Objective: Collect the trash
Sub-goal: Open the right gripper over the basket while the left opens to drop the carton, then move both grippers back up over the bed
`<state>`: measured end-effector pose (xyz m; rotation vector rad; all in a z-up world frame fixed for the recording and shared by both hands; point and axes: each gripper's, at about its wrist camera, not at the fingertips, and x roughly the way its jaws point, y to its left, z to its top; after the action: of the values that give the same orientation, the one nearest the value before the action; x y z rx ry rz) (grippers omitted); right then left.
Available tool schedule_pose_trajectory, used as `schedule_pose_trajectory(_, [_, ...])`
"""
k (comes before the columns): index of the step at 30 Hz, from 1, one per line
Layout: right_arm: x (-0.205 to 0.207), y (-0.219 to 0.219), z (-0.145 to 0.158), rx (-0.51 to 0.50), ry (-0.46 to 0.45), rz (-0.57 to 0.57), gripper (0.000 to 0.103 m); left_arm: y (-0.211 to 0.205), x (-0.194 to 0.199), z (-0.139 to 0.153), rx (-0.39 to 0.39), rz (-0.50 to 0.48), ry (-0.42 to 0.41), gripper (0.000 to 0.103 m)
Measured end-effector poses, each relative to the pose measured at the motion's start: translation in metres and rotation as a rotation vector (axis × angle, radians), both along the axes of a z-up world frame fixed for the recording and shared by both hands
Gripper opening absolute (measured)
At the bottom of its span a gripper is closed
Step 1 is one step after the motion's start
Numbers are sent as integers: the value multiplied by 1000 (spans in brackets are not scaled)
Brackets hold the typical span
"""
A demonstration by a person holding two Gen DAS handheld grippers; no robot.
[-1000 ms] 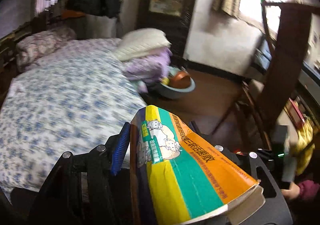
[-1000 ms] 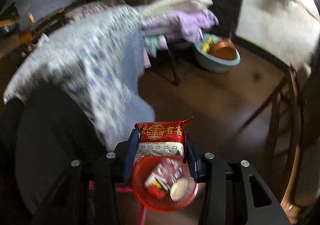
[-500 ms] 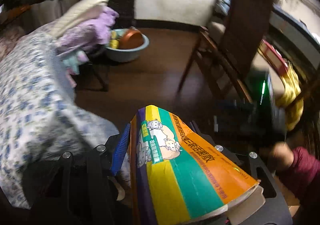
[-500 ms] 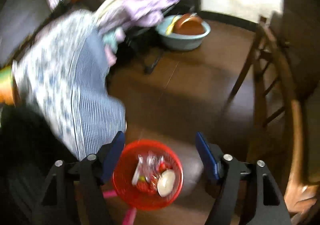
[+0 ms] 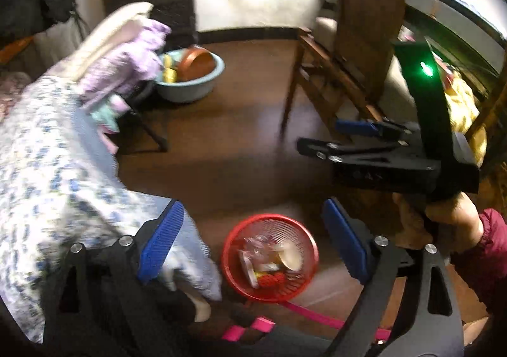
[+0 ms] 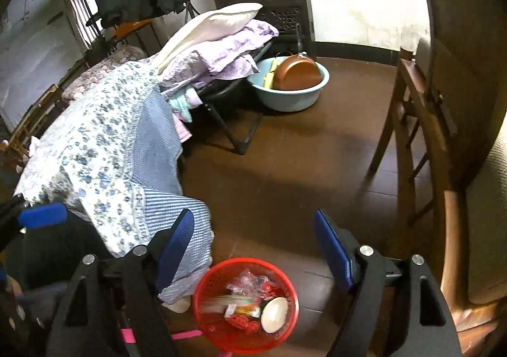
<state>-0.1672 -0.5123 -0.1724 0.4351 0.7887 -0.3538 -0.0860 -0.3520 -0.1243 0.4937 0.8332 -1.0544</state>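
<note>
Right wrist: red basket (image 6: 202, 293) holds wrappers (image 6: 245, 285)

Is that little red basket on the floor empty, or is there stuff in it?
Not empty. The red basket stands upright on the floor and holds clear wrappers, something red and a round white lid-like piece.

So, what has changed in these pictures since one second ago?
Both claws let go. The left claw no longer holds its colourful printed box and is opening, empty. The right claw dropped its red snack packet; it is opening too. Both now look down on the red mesh plastic basket. The basket stayed on the floor.
</note>
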Motion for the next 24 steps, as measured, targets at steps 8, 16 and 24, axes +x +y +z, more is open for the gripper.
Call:
schedule_pose_trajectory(8, [18,44,37,-45,-62,104,80,52,43,35,-83,226,-60,94])
schedule_pose_trajectory(16, [45,111,89,-120,-126,247,87,128,67,66,-176,419,-132,96])
schedule_pose_trajectory(24, [91,178,107,-101,-111,382,90,234,115,61,-225,671,-79,96])
